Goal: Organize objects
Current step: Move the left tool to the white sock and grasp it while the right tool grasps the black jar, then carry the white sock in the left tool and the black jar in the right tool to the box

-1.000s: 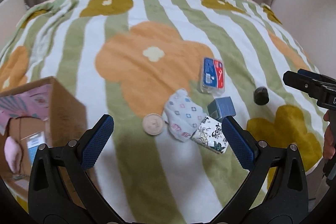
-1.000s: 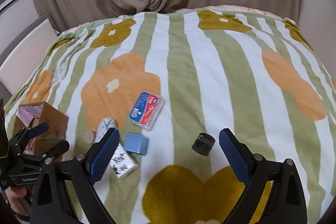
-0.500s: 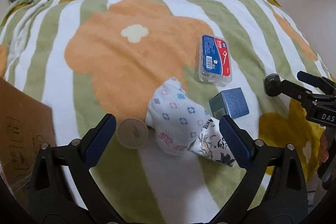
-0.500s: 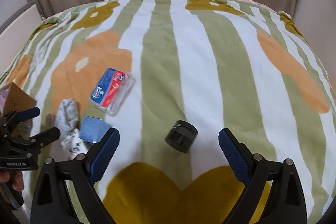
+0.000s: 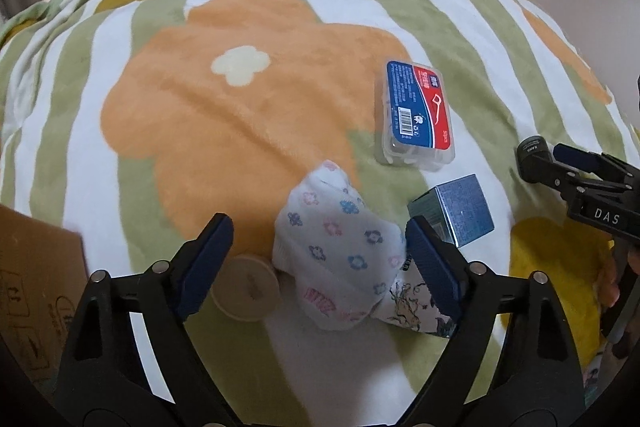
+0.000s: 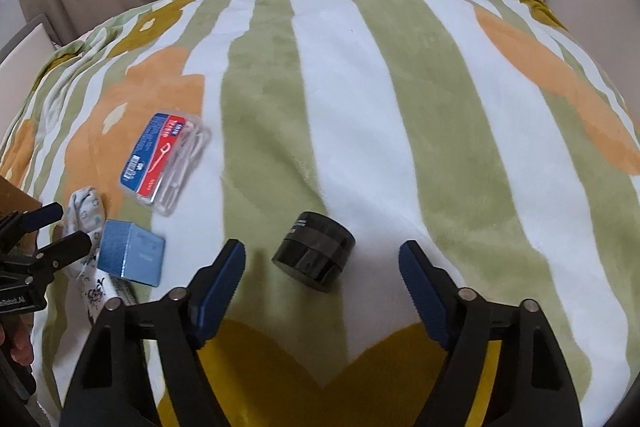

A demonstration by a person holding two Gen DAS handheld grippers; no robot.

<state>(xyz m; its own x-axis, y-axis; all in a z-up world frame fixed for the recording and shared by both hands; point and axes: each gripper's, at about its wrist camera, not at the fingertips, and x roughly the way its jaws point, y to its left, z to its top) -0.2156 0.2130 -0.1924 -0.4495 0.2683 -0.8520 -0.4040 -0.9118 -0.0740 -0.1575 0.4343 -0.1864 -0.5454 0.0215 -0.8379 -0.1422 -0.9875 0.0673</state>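
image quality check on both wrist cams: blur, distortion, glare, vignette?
Left wrist: strong fisheye bowing of the striped blanket, dark corner vignette; floral sock and floss-pick box reasonably sharp, soft even light, no glare. Right wrist: same barrel distortion and vignette; mild blur on the floss-pick box; faint sheen on the black jar, soft shadow under it.

On the blanket lie a black jar (image 6: pixel 314 255), blue box (image 5: pixel 456 211), floss case (image 5: pixel 416 115) and flowered sock (image 5: pixel 340 251).
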